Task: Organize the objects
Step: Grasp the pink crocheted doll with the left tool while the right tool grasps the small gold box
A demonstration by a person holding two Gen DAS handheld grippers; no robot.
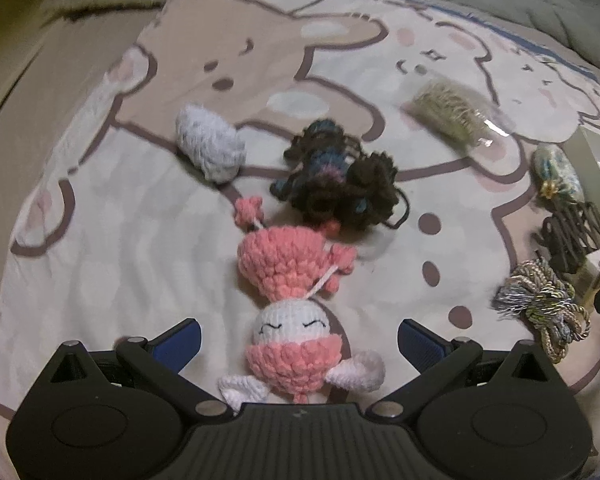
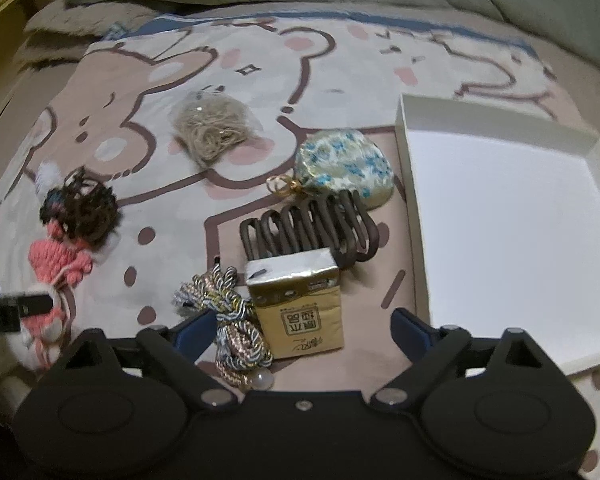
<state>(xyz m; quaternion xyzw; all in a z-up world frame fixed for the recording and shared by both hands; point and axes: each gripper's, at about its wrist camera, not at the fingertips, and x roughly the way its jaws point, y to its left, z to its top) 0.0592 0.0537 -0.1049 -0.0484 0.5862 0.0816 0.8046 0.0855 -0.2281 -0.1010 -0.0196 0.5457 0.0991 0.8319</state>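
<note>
While your left gripper [image 1: 298, 340] hangs wide open around the pink crochet doll [image 1: 296, 312] without pinching it, your right gripper [image 2: 304, 332] sits wide over the gold tissue pack [image 2: 300, 300]. The white box [image 2: 512, 232] lies just right of that.

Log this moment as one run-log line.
left gripper: open over pink doll | right gripper: open over tissue pack, cord bundle | white box: empty

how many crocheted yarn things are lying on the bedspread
3. A pink-and-white crocheted doll nearest the left gripper, a dark brown-and-blue crocheted piece just beyond it, and a white crocheted lump further left. Others may be hidden.
</note>
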